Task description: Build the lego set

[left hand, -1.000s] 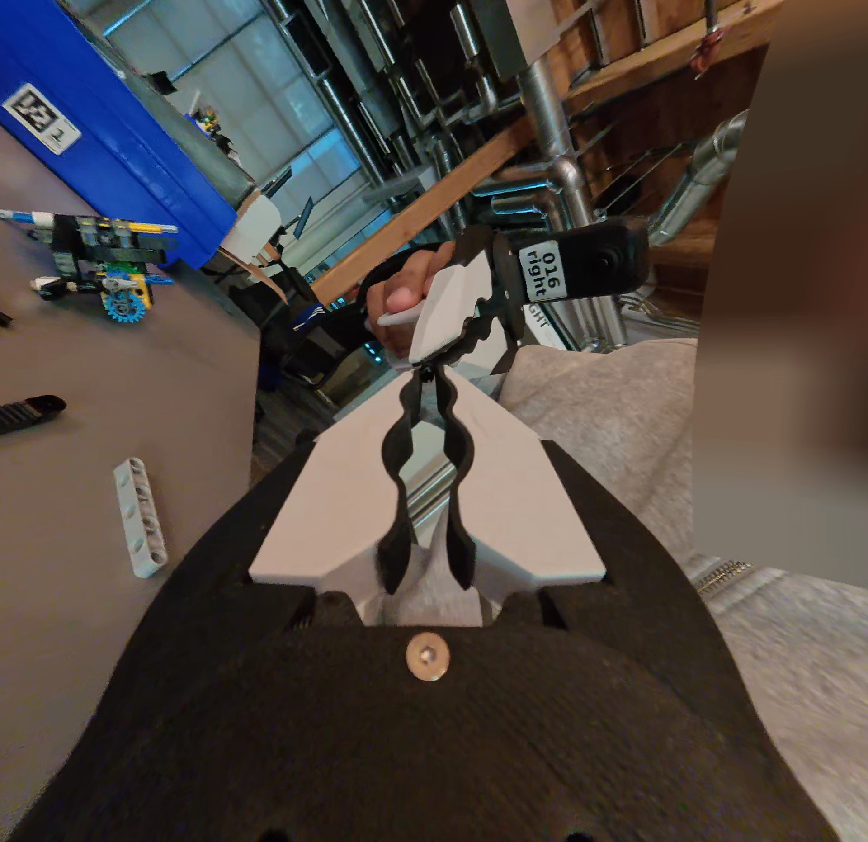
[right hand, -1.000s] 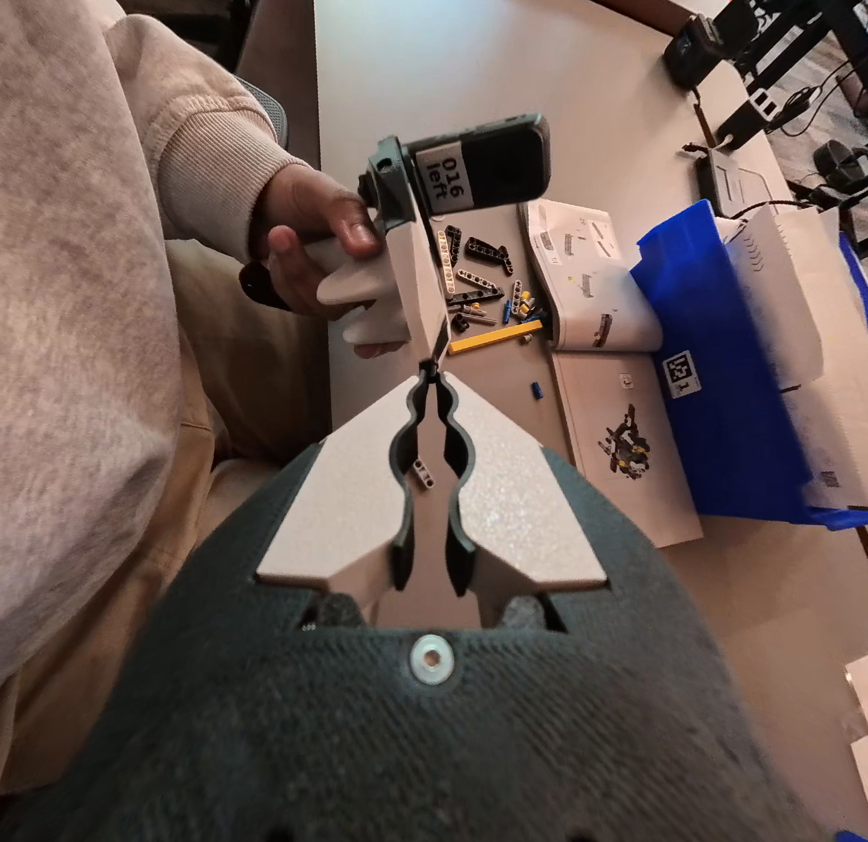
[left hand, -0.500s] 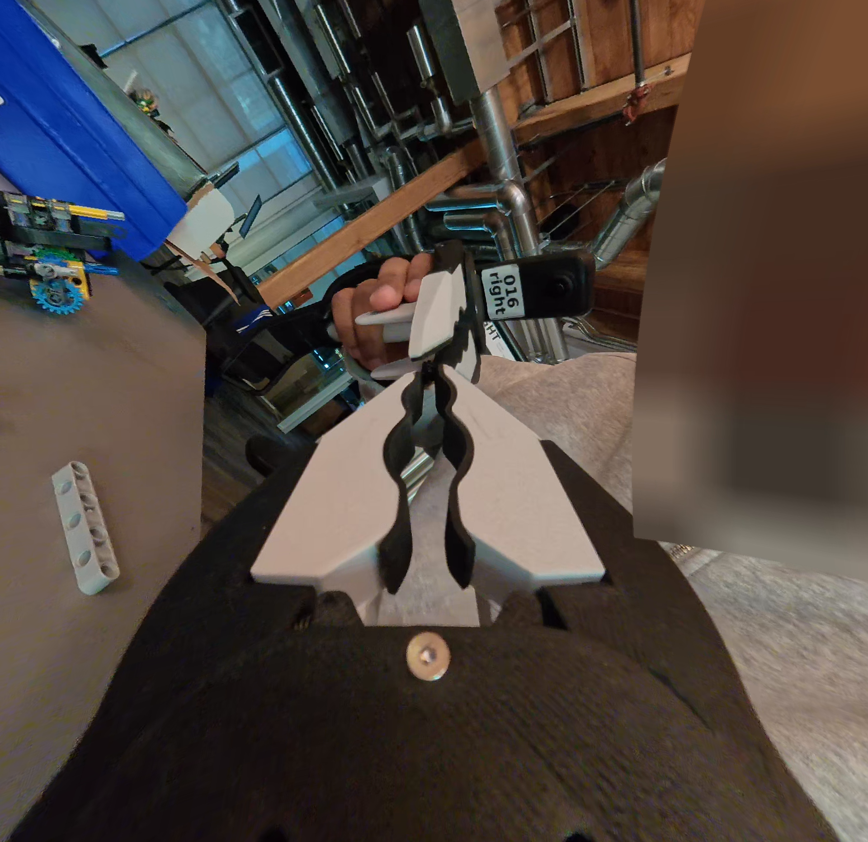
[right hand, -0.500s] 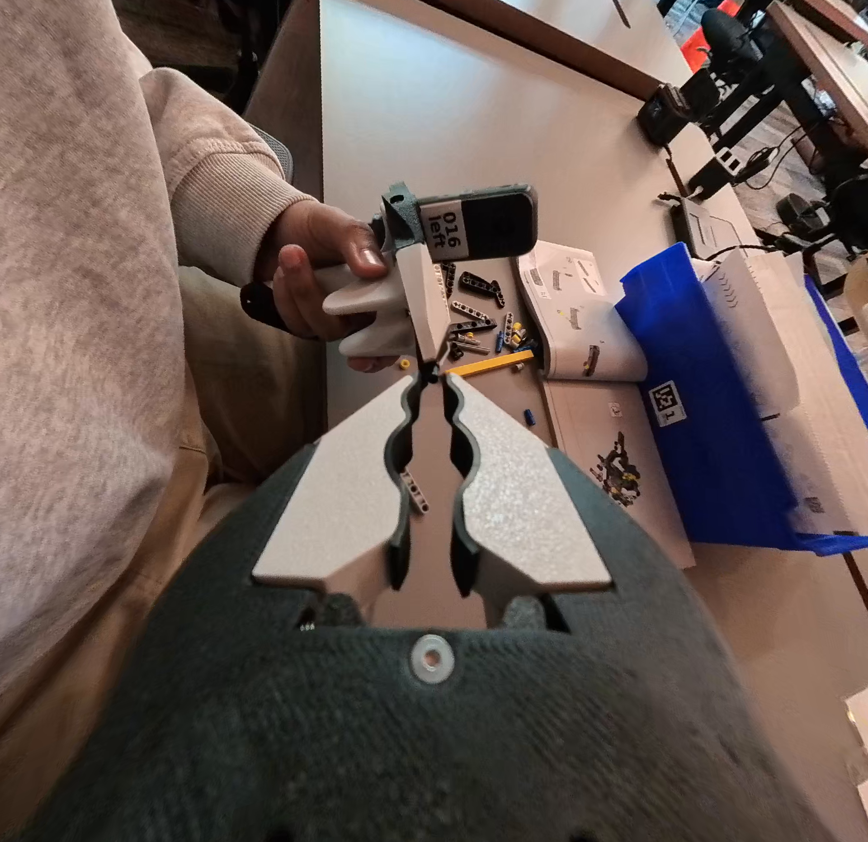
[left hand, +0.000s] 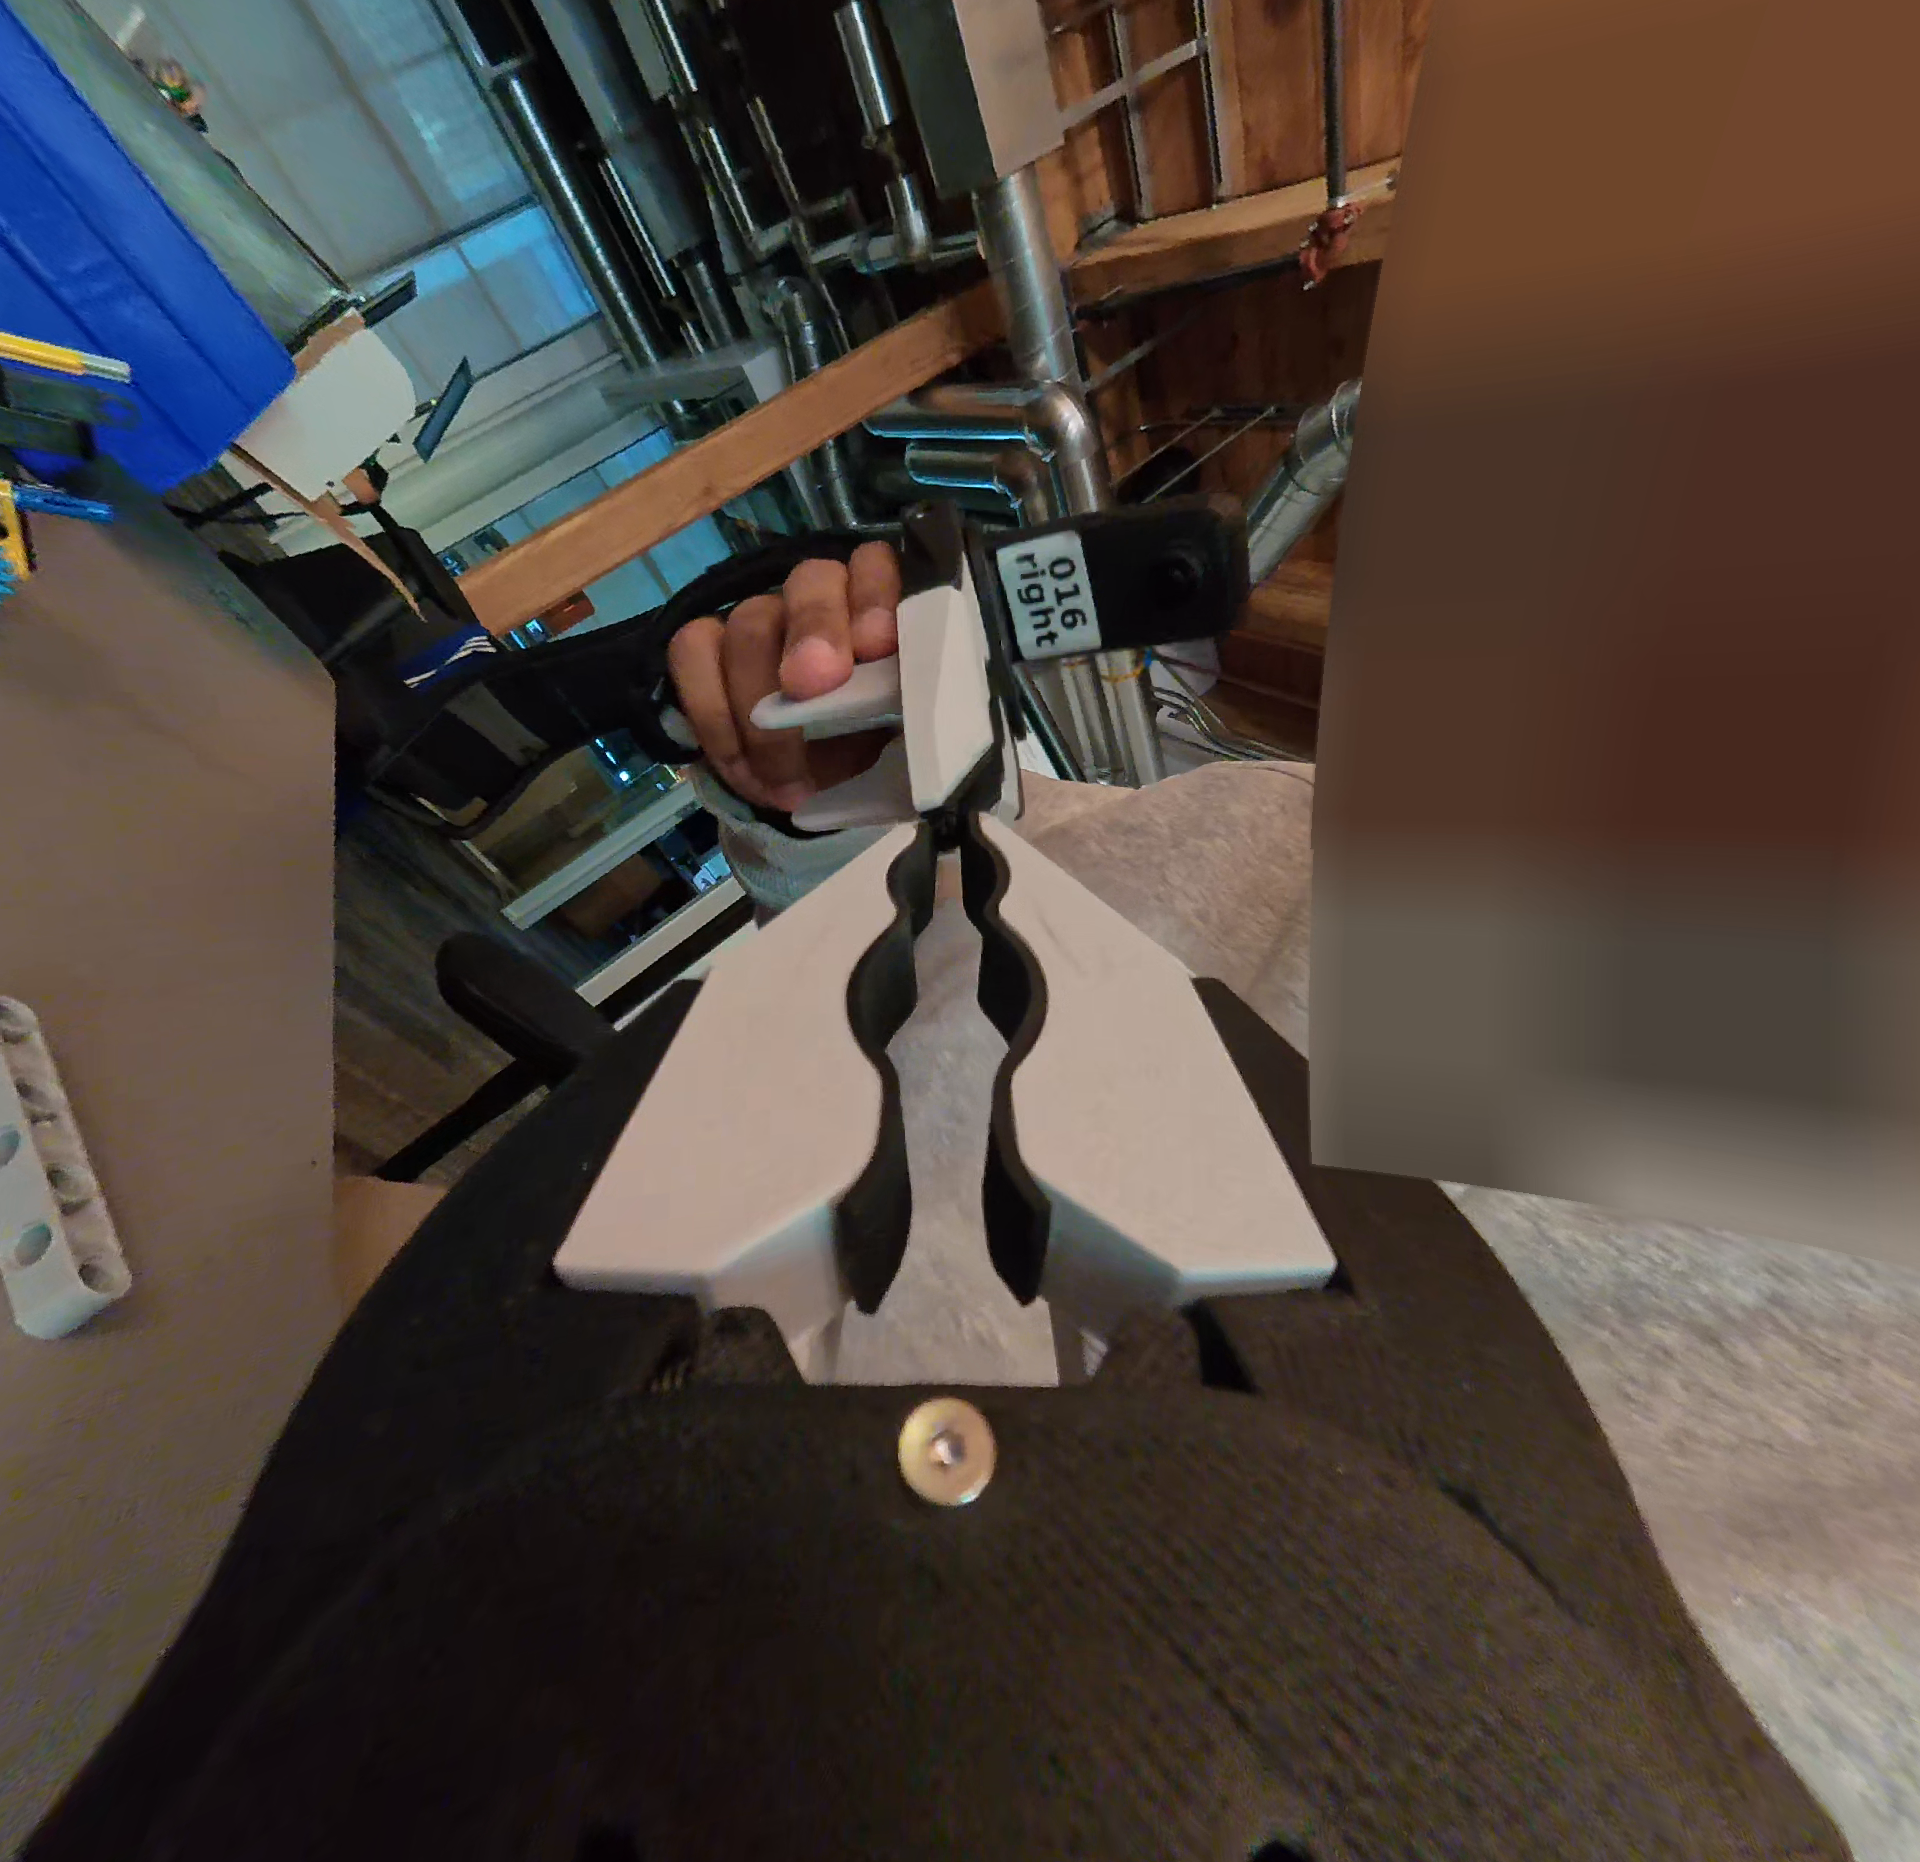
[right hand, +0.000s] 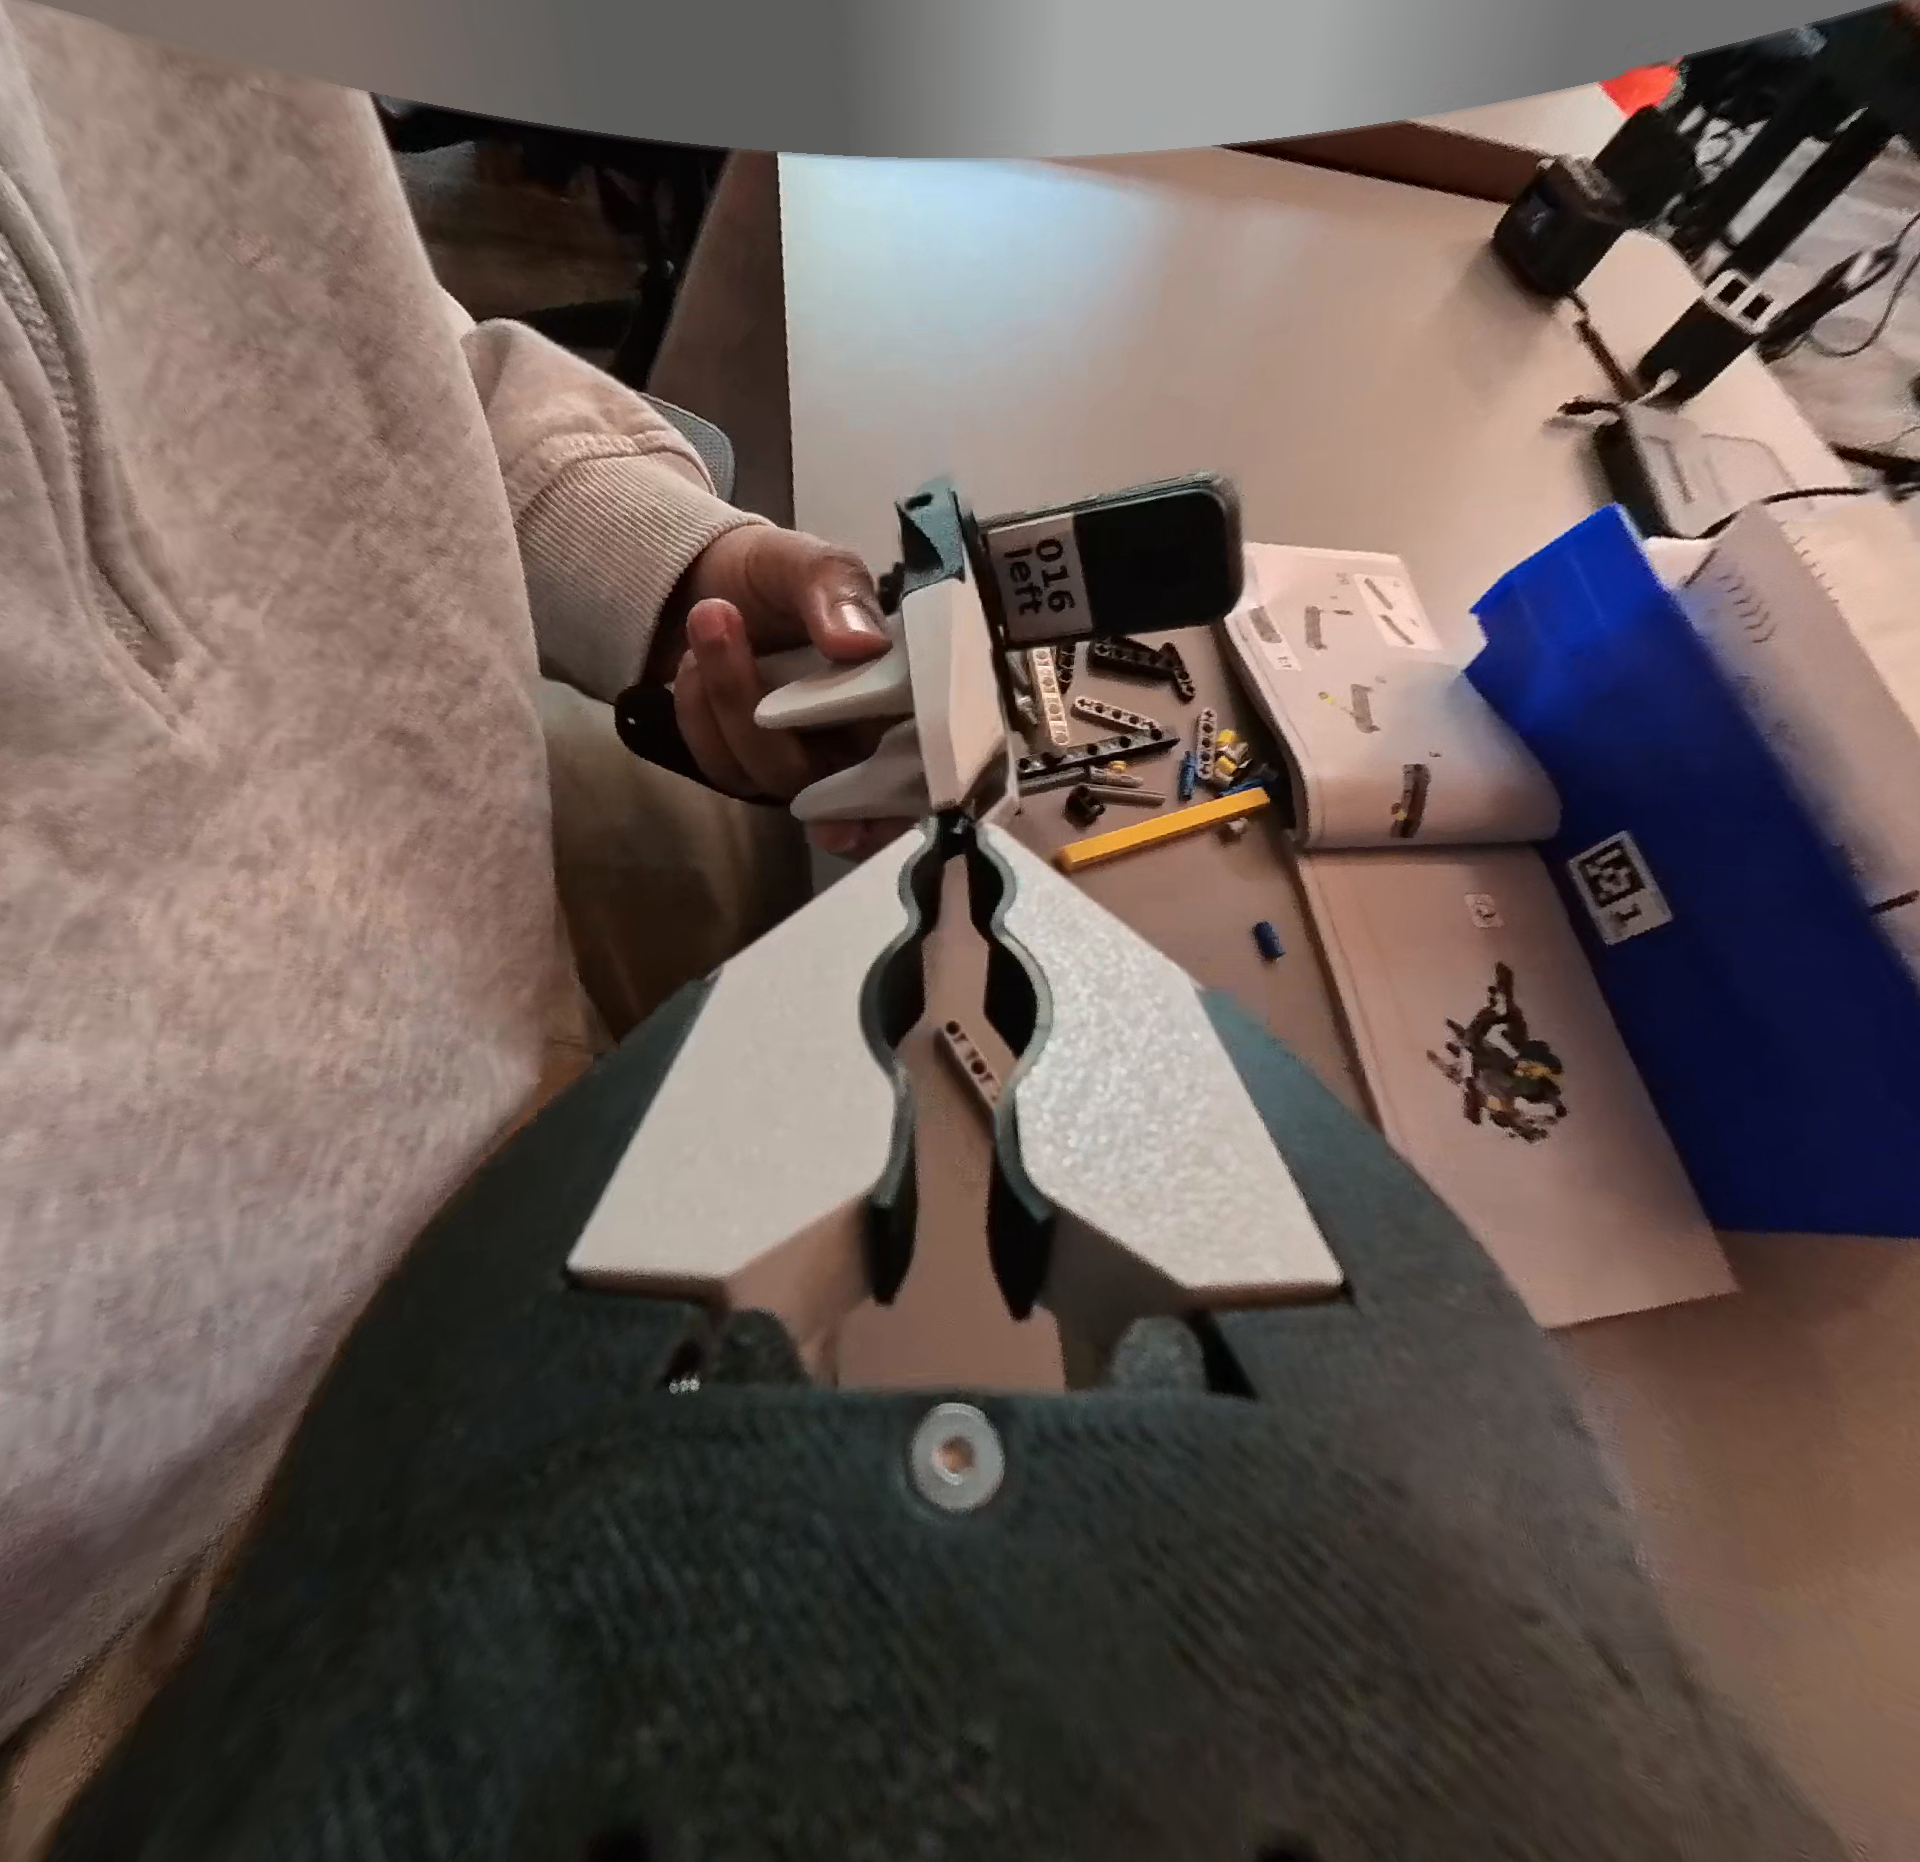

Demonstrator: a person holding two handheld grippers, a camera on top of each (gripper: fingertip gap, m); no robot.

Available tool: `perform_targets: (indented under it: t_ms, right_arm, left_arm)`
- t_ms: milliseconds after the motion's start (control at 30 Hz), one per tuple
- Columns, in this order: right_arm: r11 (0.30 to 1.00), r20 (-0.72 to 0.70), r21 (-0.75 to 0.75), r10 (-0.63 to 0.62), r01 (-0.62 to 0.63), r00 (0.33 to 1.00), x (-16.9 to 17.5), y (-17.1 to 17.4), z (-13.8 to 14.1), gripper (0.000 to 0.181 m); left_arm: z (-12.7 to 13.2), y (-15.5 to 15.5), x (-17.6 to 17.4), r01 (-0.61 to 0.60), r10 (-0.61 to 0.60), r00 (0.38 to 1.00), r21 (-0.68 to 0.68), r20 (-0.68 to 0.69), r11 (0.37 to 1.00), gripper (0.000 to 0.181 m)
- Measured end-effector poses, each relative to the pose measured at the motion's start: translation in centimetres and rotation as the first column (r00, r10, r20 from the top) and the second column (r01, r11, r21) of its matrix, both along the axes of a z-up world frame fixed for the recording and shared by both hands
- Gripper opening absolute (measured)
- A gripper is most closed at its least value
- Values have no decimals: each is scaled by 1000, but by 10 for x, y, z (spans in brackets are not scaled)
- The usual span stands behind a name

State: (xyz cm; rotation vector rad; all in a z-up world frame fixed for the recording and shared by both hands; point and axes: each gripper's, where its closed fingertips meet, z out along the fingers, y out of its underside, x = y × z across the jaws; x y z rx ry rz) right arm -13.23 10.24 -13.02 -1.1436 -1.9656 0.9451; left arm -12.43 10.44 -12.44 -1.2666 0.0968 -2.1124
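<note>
My left gripper [left hand: 943, 833] and my right gripper [right hand: 951, 833] point at each other and meet tip to tip in the air, beside the table's near edge and over the person's lap. Both look shut. A tiny dark piece [right hand: 952, 825] sits where the tips meet; I cannot tell which gripper holds it. A grey holed beam [left hand: 47, 1168] lies on the table and also shows between my right fingers [right hand: 971, 1059]. A partly built model [left hand: 16, 524] shows at the far left edge. Loose pieces [right hand: 1122, 732] and a long yellow piece [right hand: 1164, 825] lie behind the left gripper.
An open instruction booklet [right hand: 1382, 732] and a page picturing the model [right hand: 1496, 1074] lie next to a blue bin [right hand: 1714, 877]. A small blue pin [right hand: 1265, 939] lies alone. Black devices and cables [right hand: 1662, 285] sit at the far table edge. The person's grey sweatshirt [right hand: 260, 669] fills the left. Only a small space, under 4 cm, lies between the two pairs of fingers. Both grippers' tips are roughly 20 cm from the long yellow piece [right hand: 1164, 825].
The grippers stay tip to tip. The left view has swung away from the table, so the model and grey beam slid to the left edge. The right view tilted and shows more table.
</note>
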Motion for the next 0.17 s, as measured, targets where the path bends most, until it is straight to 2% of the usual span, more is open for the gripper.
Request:
perform_targets:
  t_ms: [33, 167]
  right_arm:
    - [1000, 9, -21, -2, 2, 1000, 0, 0, 0, 3]
    - [998, 24, -57, -35, 36, 999, -1, 5, 2, 3]
  left_arm:
    - [1, 0, 0, 1, -1, 1000, -1, 3, 1000, 3]
    - [4, 1, -2, -21, 21, 1000, 5, -4, 1000, 6]
